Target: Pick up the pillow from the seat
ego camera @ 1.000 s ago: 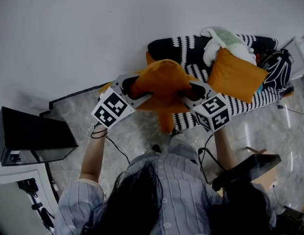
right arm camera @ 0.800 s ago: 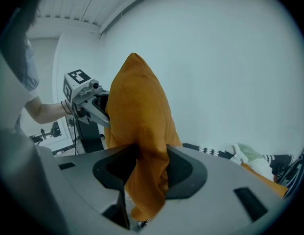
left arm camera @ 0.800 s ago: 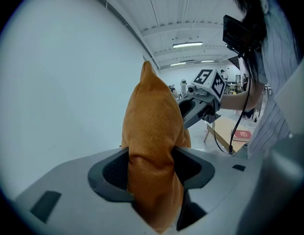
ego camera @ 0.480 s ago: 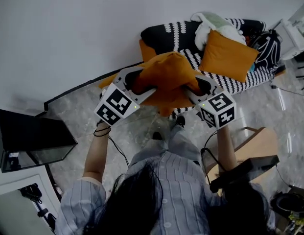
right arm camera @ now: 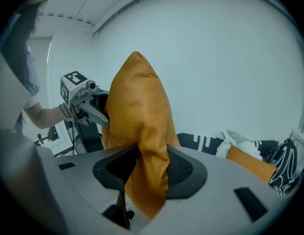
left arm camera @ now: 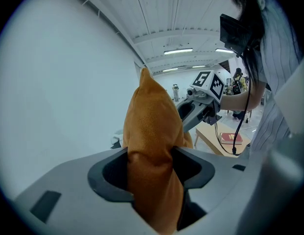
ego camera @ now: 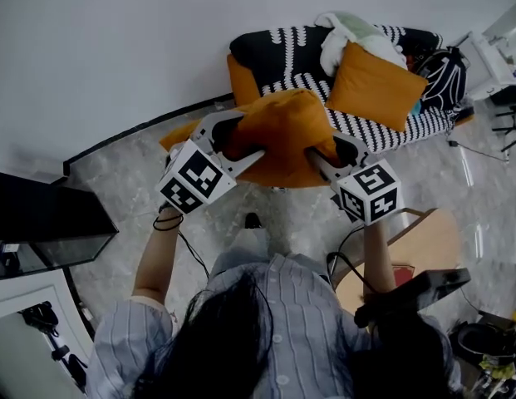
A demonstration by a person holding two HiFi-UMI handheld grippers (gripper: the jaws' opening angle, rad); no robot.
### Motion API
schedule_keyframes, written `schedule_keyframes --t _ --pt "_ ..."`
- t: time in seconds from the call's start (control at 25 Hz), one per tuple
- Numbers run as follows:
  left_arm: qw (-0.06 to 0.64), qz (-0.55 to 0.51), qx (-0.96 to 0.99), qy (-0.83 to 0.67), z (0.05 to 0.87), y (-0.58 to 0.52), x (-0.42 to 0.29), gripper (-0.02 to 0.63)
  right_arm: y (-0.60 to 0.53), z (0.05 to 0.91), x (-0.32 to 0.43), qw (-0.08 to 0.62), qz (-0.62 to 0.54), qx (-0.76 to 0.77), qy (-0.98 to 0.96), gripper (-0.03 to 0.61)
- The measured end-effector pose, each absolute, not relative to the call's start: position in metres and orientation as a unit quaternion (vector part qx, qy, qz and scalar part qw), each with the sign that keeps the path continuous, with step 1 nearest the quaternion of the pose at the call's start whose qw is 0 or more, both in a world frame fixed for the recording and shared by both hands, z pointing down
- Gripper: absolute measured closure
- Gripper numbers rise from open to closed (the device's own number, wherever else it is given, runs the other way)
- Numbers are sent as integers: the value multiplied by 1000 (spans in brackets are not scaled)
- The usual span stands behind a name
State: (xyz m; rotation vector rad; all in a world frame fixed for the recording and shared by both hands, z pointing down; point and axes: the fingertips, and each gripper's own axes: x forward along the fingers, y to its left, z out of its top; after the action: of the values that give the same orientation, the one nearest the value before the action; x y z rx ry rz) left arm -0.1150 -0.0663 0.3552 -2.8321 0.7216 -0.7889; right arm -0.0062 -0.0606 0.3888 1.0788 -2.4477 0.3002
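Note:
An orange pillow (ego camera: 278, 135) hangs in the air between my two grippers, clear of the seat (ego camera: 357, 123), a black bench with white patterns. My left gripper (ego camera: 241, 144) is shut on the pillow's left edge, and the fabric (left arm camera: 152, 165) bunches between its jaws. My right gripper (ego camera: 320, 152) is shut on the right edge, with the cloth (right arm camera: 147, 165) pinched between its pads. In the left gripper view the right gripper (left arm camera: 203, 99) shows beyond the pillow. A second orange pillow (ego camera: 374, 86) leans on the seat.
White cloth (ego camera: 349, 36) and a dark bag (ego camera: 444, 73) lie on the seat. A black box (ego camera: 41, 223) stands on the floor at left. A wooden stool (ego camera: 407, 243) stands at right. A white wall (ego camera: 116, 48) rises behind.
Both grippers and the pillow have drawn back from the seat toward the person; the seat now lies further up and right in the head view. The grips are unchanged.

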Motion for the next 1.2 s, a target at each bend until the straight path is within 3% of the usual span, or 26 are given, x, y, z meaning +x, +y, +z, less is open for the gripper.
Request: schedule_keyframes --t 1.2 --pt "26 -292 -914 279 381 164 -28 351 159 420 79 216 127 340 -907 393"
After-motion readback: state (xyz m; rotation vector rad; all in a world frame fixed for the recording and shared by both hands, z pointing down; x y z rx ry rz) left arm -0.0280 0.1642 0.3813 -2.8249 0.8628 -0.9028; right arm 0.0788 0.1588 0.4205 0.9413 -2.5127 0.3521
